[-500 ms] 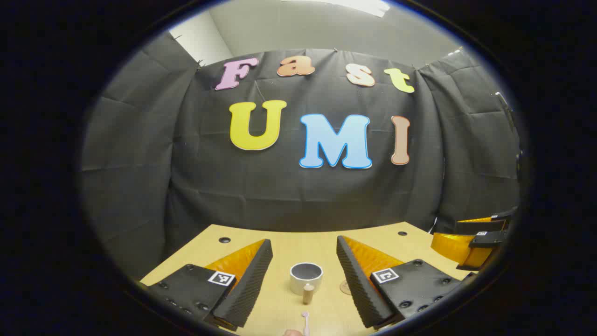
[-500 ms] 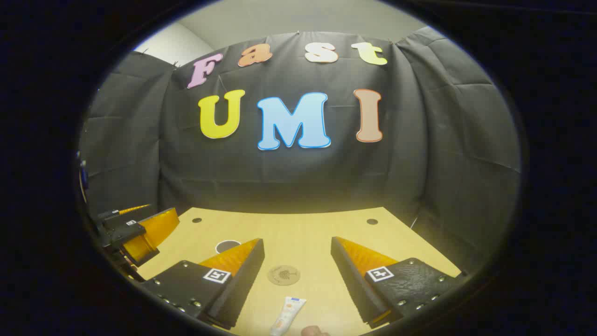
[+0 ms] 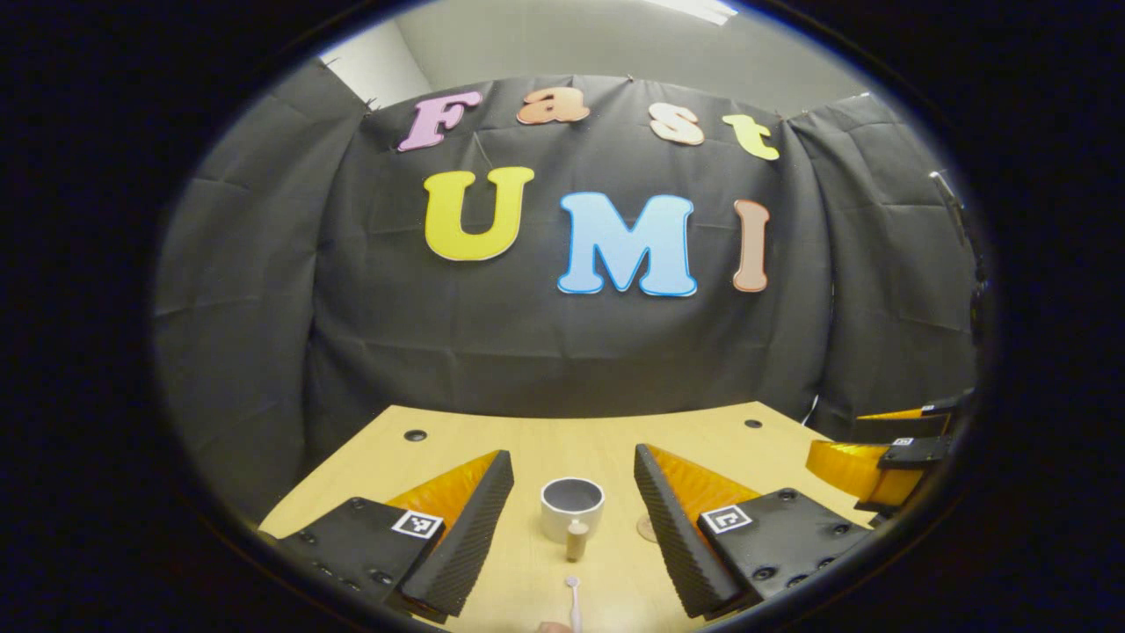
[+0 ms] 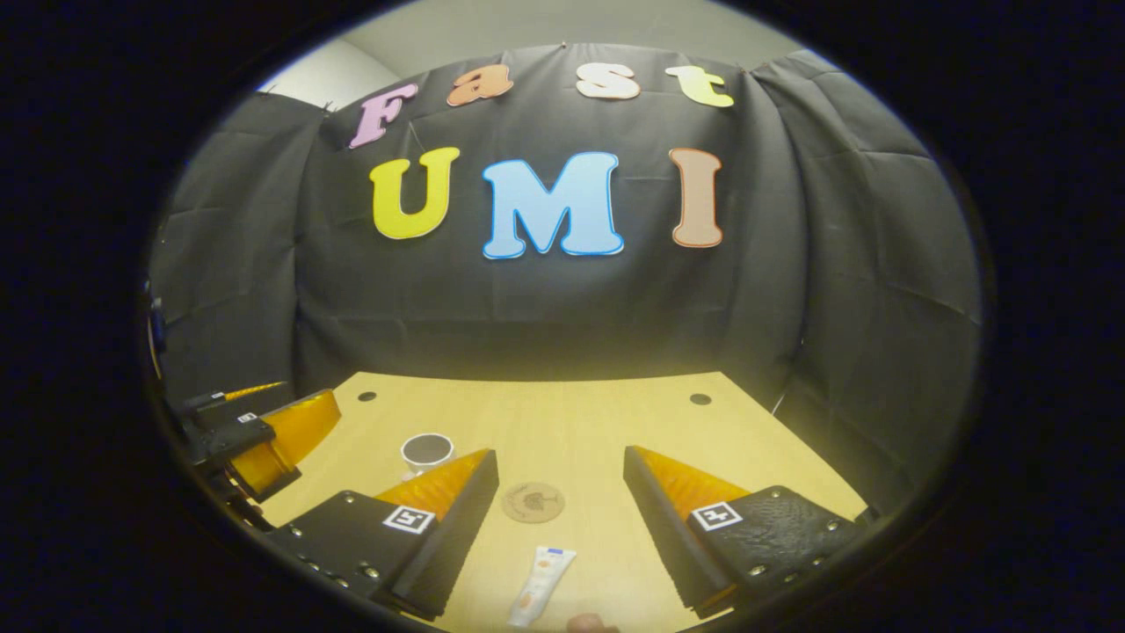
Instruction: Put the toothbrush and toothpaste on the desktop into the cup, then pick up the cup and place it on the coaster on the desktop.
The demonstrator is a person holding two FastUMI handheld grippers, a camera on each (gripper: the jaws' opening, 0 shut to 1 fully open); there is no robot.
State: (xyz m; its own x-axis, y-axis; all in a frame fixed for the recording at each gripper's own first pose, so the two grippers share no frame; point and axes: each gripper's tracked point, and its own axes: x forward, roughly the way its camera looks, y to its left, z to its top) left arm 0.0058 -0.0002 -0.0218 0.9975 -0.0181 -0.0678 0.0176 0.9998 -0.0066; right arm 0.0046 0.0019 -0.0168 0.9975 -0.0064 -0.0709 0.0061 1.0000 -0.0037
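Observation:
In the left gripper view a white cup with a dark inside and a wooden handle stands on the wooden desktop, just ahead of my open left gripper. A small pale toothbrush lies nearer, between the fingers' bases. The coaster's edge peeks out beside my right-hand finger. In the right gripper view a round brown coaster lies ahead of my open right gripper, and a white toothpaste tube lies closer in. The cup stands to the left.
The other gripper shows at the right edge of the left gripper view, and at the left edge of the right gripper view. Small dark holes mark the desktop's far corners. Black cloth walls close the booth behind the desk.
Both views have tipped slightly downward, so the desk and its objects sit higher in view. More of the cup shows in the right gripper view. Both grippers stay open.

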